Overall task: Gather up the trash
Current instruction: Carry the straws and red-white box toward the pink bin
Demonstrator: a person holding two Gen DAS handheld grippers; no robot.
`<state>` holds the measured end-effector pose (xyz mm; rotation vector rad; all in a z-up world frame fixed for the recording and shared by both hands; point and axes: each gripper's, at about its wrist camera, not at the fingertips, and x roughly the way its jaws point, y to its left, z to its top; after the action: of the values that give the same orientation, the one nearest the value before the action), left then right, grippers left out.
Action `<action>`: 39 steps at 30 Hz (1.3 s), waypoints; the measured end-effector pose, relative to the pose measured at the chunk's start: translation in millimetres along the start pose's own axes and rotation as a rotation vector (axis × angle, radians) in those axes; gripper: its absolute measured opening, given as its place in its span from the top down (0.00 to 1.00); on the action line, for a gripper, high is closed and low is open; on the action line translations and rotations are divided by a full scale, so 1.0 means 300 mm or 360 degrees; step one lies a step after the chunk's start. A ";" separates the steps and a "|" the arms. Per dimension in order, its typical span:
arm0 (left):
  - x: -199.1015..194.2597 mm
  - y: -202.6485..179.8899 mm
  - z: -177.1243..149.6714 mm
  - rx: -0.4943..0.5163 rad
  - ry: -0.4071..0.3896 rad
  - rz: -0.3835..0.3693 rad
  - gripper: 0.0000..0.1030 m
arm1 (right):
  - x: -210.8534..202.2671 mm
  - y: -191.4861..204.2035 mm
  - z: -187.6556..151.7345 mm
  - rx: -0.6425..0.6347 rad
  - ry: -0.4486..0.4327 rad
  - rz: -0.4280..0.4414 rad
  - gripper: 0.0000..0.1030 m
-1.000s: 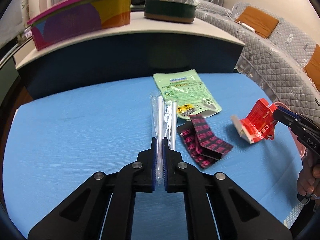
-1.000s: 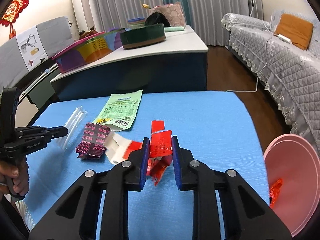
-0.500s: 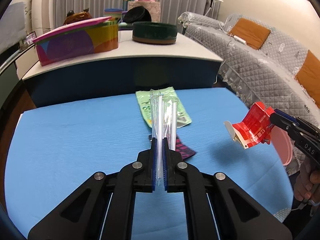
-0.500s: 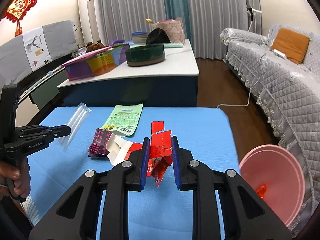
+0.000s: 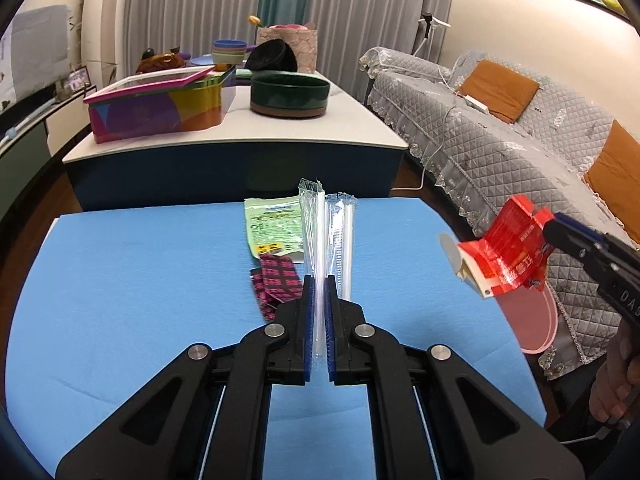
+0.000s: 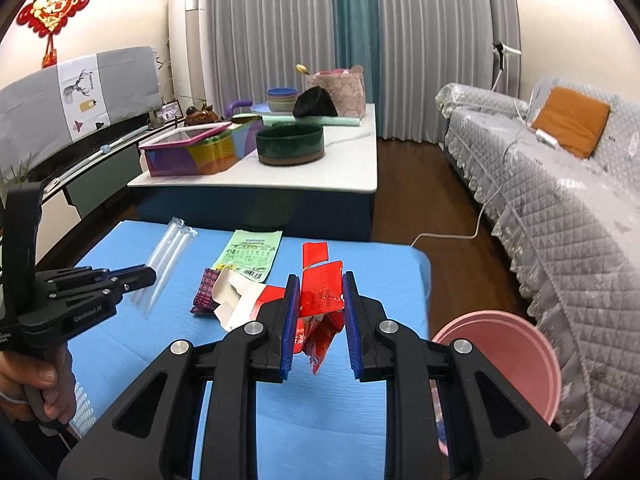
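Trash rides in both claws above the blue table (image 5: 120,280): the left gripper (image 5: 319,288) pinches wrapped straws (image 5: 320,240) between nearly closed jaws, while the right gripper (image 6: 320,292) clamps a crushed red carton (image 6: 320,292), jaws narrowly apart. Thin plastic could slip from the left pinch, and loose flaps may snag short of the pink bin (image 6: 520,344) at right. Farther off, a dark patterned wrapper (image 5: 280,280) and green packet (image 5: 272,224) lie uncollected.

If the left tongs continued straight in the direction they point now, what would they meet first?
Probably the dark pink patterned wrapper on the blue table, with the green packet just beyond; depth is unclear. The left tongs hold clear straw wrappers.
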<state>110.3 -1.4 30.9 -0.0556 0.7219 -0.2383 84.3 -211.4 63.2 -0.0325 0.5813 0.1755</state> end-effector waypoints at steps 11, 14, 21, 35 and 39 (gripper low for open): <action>-0.036 -0.100 -0.083 -0.0071 -0.0013 -0.0003 0.95 | -0.043 -0.087 -0.084 0.0086 -0.0008 -0.0033 0.79; -0.036 -0.120 -0.110 -0.0069 -0.0025 0.0002 0.95 | -0.041 -0.102 -0.108 0.0079 0.0001 -0.0056 0.79; -0.015 -0.197 -0.118 0.0001 -0.0038 -0.0035 0.95 | -0.042 -0.176 -0.163 0.0110 0.0041 -0.0124 0.79; 0.037 -0.364 -0.106 0.0092 -0.0009 -0.0145 0.95 | -0.099 -0.330 -0.201 0.0202 0.0030 -0.0263 0.79; 0.045 -0.410 -0.097 0.0120 0.0008 -0.0170 0.95 | -0.113 -0.374 -0.202 0.0245 0.0024 -0.0290 0.79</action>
<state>76.7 -123.0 16.8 -0.0217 0.7154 -0.3679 42.9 -332.0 29.1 0.0625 0.6019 -0.0468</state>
